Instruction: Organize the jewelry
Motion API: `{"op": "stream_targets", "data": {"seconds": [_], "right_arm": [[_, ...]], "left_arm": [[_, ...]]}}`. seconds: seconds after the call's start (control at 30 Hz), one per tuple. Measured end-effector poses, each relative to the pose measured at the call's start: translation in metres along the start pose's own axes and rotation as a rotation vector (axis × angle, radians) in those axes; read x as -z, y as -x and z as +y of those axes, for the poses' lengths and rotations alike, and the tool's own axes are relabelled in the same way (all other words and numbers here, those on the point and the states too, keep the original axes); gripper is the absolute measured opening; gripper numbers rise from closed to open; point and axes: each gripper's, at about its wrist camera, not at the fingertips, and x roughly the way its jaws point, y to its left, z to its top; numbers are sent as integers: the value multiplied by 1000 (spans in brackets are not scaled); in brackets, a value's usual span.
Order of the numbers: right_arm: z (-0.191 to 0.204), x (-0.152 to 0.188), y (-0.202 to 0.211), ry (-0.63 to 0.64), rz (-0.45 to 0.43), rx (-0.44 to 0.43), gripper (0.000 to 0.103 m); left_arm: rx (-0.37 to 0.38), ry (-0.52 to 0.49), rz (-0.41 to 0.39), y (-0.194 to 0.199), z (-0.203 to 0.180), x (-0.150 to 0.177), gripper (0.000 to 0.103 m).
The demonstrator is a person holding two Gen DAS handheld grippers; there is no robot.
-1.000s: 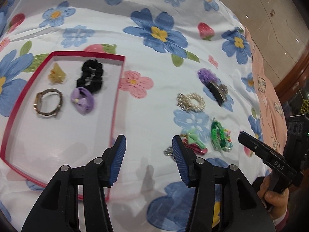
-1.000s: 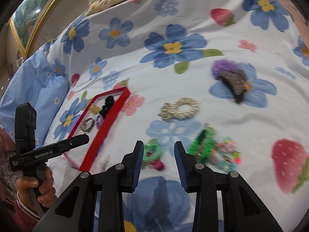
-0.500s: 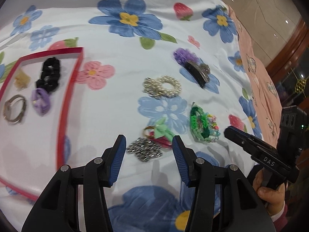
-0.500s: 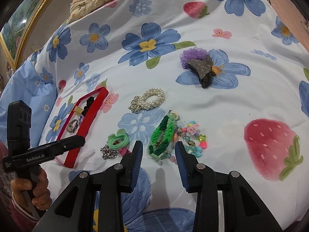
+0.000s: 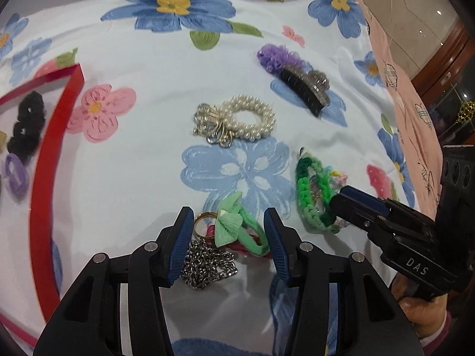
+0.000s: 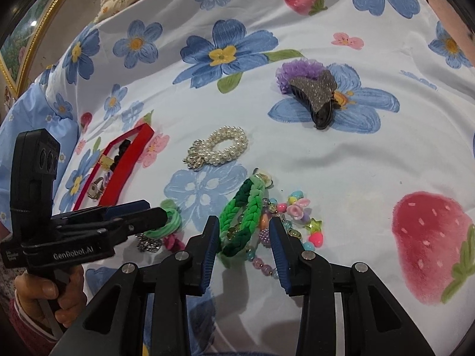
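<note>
Jewelry lies scattered on a flowered bedspread (image 5: pixel 154 68): left gripper (image 5: pixel 227 231), jaws just narrowing yet open, straddles a green bow tie (image 5: pixel 237 228); right gripper (image 6: pixel 243 237), open, brackets a green braided bracelet (image 6: pixel 242 216).

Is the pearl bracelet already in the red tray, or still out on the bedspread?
Out. The pearl bracelet lies on the floral bedspread, apart from the red tray, with neither gripper on it.
</note>
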Motion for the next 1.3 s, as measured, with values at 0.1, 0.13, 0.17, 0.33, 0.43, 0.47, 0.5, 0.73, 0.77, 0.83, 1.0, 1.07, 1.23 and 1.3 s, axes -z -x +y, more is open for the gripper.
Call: {"op": "stream_targets", "data": {"seconds": [0.1,0.13,0.17,0.33,0.43,0.47,0.5,0.73,0.77,0.83,1.0,1.07,1.23,1.3], "right_arm": [[-1,1,-7,3,19,10,33],[-1,1,-9,4,21,13,33],[-1,2,-11,7,23,22,32],[-4,2,-11,-3,16,33,10],[-4,0,-5,-3,-6,34,7],[-3,-1,-4,-2,-11,32,7],[-3,-2,-1,-1,-15,31,6],[9,-8,9,19,-52,11,0],[10,-8,9,23,-52,14,0],[12,-8,4,32,-22,18,7],[11,-2,-8,22,23,41,16],[13,2,-13,33,37,50,29],[22,4,-17,102,36,99,20],[23,5,-20,113,53,114,11]], "left_arm": [[1,-1,2,-4,4,3,29],[5,0,-1,-3,6,3,27],[6,-3,-4,-3,6,3,23],[23,-4,-23,5,10,3,10],[37,16,-44,14,15,4,10],[38,23,-53,18,17,4,10],[38,28,-57,20,18,5,10],[45,77,-102,48,35,14,10],[45,81,-107,51,36,15,10],[44,85,-115,56,39,18,10],[49,97,-128,67,43,24,10],[46,100,-130,70,44,26,10],[44,109,-138,78,49,30,10],[43,113,-144,81,51,31,10]]}}
